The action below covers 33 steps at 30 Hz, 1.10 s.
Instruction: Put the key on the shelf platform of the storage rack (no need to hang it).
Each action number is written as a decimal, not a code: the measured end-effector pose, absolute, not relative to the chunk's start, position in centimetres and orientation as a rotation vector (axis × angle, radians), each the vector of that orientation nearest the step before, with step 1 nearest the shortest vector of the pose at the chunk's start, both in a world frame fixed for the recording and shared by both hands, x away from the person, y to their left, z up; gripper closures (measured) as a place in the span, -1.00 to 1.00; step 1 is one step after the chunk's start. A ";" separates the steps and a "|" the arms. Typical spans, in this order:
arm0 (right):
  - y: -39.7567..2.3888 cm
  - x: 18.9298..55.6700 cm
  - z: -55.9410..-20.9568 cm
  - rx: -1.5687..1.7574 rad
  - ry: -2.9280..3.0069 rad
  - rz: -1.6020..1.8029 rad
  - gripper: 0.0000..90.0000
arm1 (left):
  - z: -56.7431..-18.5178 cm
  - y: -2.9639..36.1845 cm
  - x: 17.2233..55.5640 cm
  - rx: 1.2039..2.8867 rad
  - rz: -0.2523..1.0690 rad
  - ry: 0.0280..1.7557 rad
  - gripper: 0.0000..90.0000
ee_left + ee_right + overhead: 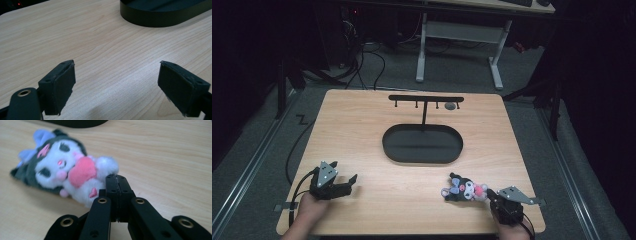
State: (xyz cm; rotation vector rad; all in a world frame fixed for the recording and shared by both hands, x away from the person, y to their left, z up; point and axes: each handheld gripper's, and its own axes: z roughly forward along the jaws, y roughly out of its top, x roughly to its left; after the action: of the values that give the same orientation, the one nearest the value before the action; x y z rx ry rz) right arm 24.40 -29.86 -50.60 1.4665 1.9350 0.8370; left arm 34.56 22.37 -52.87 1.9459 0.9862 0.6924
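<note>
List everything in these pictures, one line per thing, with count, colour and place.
table: one, light wood, under everything.
tray: one, black, oval, mid-table.
rack: one, black T-shaped bar with hooks, rising from the tray's far side.
grey thing: one, at the rack's right end; too small to tell what.
plush: one, black and white with a pink heart and a blue bow, lying near the table's front right.
desk: one, white legs, behind the table.
left tongs: black, open over bare wood, front left.
right tongs: black, shut, tips at the plush's edge; a pinch of fur can't be told.
hands: two, at the bottom edge.
</note>
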 end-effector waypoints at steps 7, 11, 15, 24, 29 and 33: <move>-28.2 22.3 -50.3 1.419 2.007 0.852 1.00 | -52.8 22.2 35.1 1.954 0.676 1.012 -0.66; -27.5 21.8 -49.9 1.380 2.010 0.839 1.00 | -52.8 22.1 35.3 1.957 0.674 1.020 -0.66; -26.1 21.6 -48.7 1.323 1.974 0.922 1.00 | -52.9 22.1 35.3 1.961 0.675 1.017 -0.66; -21.5 23.9 -50.9 1.260 2.157 0.877 1.00 | -52.9 22.5 34.7 1.941 0.682 0.997 -0.66; -21.1 25.2 -51.3 1.270 2.154 0.834 1.00 | -52.9 22.6 34.4 1.935 0.692 0.985 -0.66; -21.3 26.3 -51.3 1.293 2.112 0.818 1.00 | -52.9 22.7 34.1 1.923 0.701 0.975 -0.66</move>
State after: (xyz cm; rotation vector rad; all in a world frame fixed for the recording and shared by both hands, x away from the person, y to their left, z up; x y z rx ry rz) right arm 26.32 -21.34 -51.31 1.2930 2.1119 0.8175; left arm 34.14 22.72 -52.87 1.9227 0.9745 0.7012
